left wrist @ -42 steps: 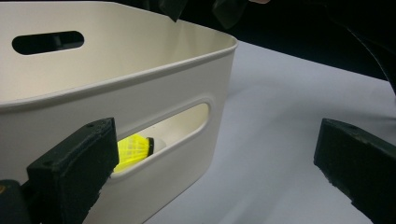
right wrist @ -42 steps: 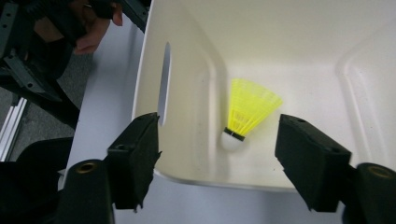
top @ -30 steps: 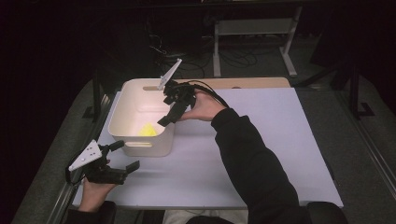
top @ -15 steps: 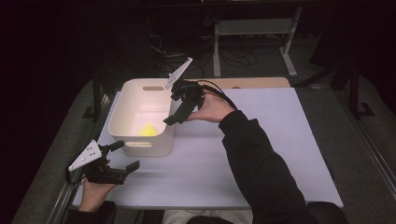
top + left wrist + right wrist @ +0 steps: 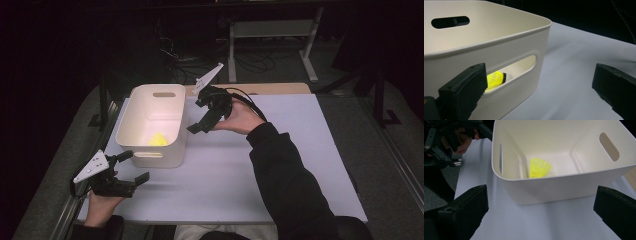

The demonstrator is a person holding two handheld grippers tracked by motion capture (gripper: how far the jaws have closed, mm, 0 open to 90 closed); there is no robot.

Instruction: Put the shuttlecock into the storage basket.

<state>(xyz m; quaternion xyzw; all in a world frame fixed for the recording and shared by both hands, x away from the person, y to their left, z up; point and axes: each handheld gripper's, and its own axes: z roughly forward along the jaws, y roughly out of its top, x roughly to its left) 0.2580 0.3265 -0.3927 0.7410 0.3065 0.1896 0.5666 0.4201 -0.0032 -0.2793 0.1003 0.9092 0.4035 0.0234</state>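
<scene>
Yellow shuttlecock [image 5: 158,139] already down in the white bin [image 5: 150,155], near its front wall. Right gripper [image 5: 201,121] beside the bin, jaws just opened wide, empty; left gripper [image 5: 134,167] likewise spread and empty. Little left, apparently.

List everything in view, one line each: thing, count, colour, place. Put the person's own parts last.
bin: one, white, left half of the mat, handle slots in its end walls
shuttlecock: one, yellow, on the bin's floor near a wall
mat: one, pale grey, covering the table
wooden board: one, tan, along the mat's far edge
left gripper: one, black, near the bin's near end, jaws open, empty
right gripper: one, black, beside the bin's right wall, jaws open, empty
sleeve: one, black, on the right arm
</scene>
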